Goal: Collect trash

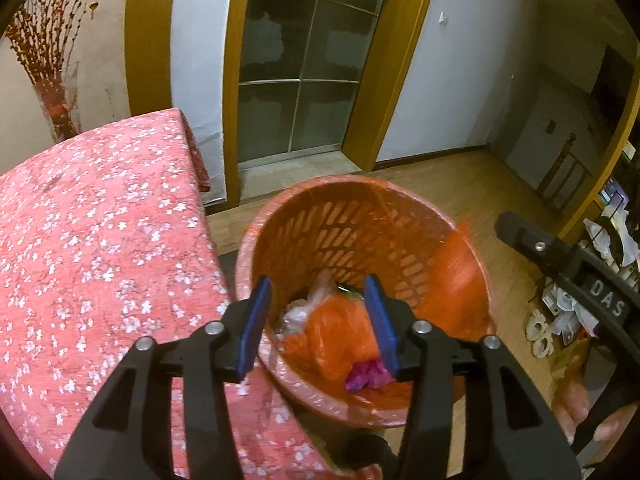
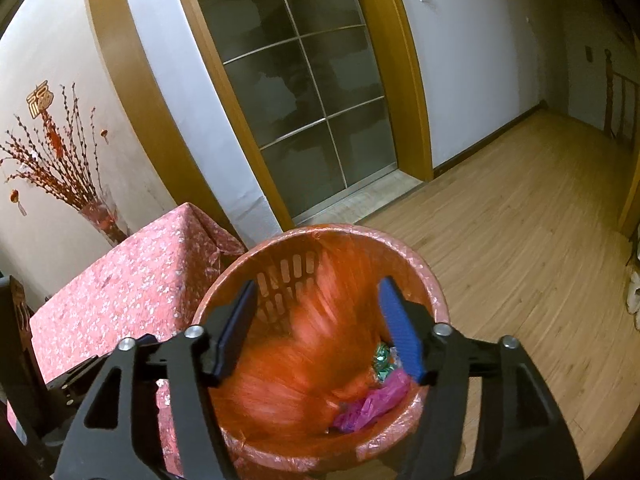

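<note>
Hovering over a round orange slotted-plastic bin, both grippers have jaws apart with nothing clamped. Left gripper: flat blue ribbed pads, black rigid arms; below its tips lie a crinkled orange plastic bag, a magenta scrap and clear film. Right gripper: a blurred, streaky orange bag sits below and between its pads, crumpled pink plastic and a green wrapper beneath the right pad. Pink floral tablecloth lies left of both tools.
</note>
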A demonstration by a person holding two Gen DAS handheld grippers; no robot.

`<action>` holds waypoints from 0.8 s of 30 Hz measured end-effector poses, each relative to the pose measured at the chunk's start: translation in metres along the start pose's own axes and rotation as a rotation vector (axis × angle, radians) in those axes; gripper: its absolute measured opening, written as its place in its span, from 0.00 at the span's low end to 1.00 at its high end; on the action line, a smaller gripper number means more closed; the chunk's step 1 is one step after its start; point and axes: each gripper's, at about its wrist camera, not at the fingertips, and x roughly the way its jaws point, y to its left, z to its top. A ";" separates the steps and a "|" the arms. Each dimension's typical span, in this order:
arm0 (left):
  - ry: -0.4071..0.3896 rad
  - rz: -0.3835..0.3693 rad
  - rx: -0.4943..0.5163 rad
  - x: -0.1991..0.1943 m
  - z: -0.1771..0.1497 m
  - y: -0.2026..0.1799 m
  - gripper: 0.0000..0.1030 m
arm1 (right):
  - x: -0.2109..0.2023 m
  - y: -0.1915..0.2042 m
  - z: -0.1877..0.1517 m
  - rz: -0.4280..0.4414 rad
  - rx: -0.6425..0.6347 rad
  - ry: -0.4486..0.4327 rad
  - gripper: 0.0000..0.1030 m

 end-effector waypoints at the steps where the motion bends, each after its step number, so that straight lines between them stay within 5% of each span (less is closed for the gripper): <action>1: -0.006 0.008 -0.002 -0.002 0.000 0.003 0.51 | -0.001 0.001 0.001 -0.002 -0.002 -0.005 0.69; 8: -0.105 0.087 0.001 -0.041 -0.003 0.023 0.78 | -0.033 0.019 0.000 -0.052 -0.080 -0.104 0.92; 14: -0.197 0.152 -0.002 -0.086 -0.010 0.043 0.93 | -0.065 0.040 -0.005 -0.179 -0.180 -0.235 0.98; 19: -0.239 0.214 -0.013 -0.116 -0.019 0.062 0.96 | -0.086 0.056 -0.014 -0.228 -0.227 -0.316 0.98; 24: -0.272 0.279 -0.035 -0.153 -0.037 0.075 0.96 | -0.110 0.064 -0.026 -0.160 -0.199 -0.322 0.98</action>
